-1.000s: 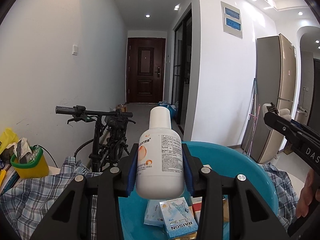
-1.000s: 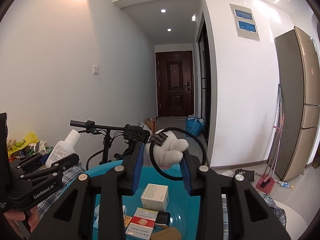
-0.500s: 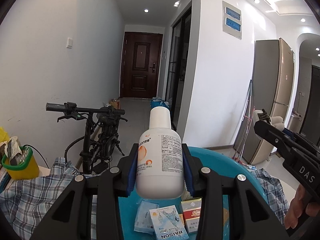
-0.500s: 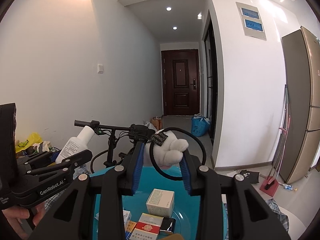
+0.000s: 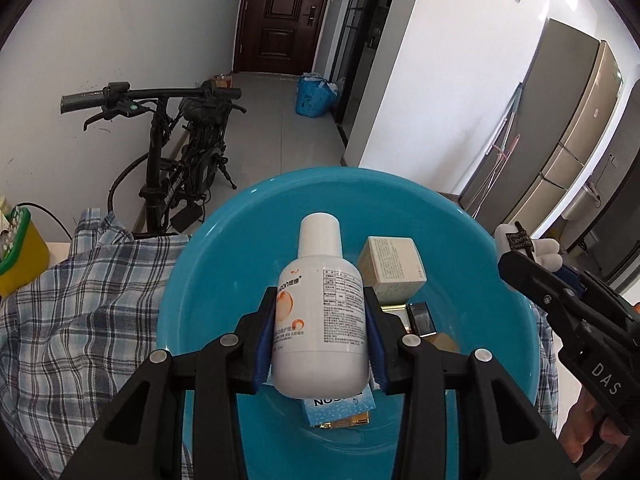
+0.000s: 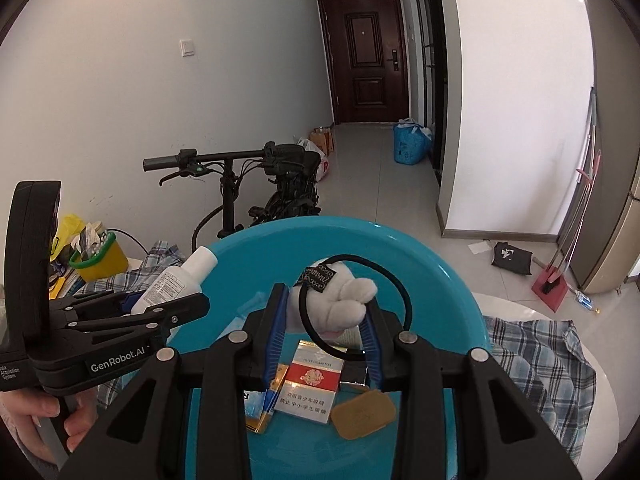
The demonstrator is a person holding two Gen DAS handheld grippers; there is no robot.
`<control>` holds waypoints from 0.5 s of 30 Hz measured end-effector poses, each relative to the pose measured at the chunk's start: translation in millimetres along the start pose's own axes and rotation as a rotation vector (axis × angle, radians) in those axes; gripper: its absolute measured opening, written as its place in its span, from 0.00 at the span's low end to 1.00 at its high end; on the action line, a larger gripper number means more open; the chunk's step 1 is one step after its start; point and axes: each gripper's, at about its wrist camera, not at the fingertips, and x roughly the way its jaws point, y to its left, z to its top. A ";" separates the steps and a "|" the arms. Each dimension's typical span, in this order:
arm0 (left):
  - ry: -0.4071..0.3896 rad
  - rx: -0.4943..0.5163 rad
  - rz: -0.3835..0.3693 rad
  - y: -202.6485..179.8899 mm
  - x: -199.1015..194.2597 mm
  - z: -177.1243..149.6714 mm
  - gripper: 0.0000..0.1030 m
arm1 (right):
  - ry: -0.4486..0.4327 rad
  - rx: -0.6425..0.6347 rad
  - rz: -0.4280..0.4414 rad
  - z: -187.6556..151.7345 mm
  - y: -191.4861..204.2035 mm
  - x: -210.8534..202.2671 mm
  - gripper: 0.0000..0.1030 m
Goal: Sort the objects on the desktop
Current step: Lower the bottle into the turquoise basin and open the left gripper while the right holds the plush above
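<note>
White bottle [image 5: 320,312] with orange logo, printed label, over teal basin [image 5: 192,280]

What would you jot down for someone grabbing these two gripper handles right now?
Left gripper: shut on a white bottle, held over the blue basin.
Right gripper: shut on a white plush hair tie, also over the basin.
Already in the basin: a small box, a cigarette pack, a tan tag and other small packs.
Left to do: release both items into the basin.
</note>
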 end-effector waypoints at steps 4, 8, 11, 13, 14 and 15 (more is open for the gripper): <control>0.031 0.004 0.029 2.2 9.8 -1.6 0.40 | 0.096 0.007 0.012 -6.7 -6.1 17.3 0.32; 0.056 -0.003 0.042 5.3 15.9 -1.5 0.40 | 0.141 0.018 0.020 -11.0 -8.9 22.6 0.32; 0.058 -0.014 0.042 8.1 17.0 -1.5 0.40 | 0.144 0.019 0.025 -11.2 -9.6 22.5 0.32; 0.056 -0.021 0.042 9.4 16.1 -0.6 0.40 | 0.142 0.018 0.022 -11.1 -10.0 21.9 0.32; 0.052 -0.021 0.043 9.4 15.6 -0.3 0.40 | 0.141 0.018 0.021 -11.1 -10.3 21.8 0.32; 0.050 -0.019 0.044 8.9 15.0 -0.2 0.40 | 0.140 0.018 0.019 -10.2 -9.8 22.4 0.32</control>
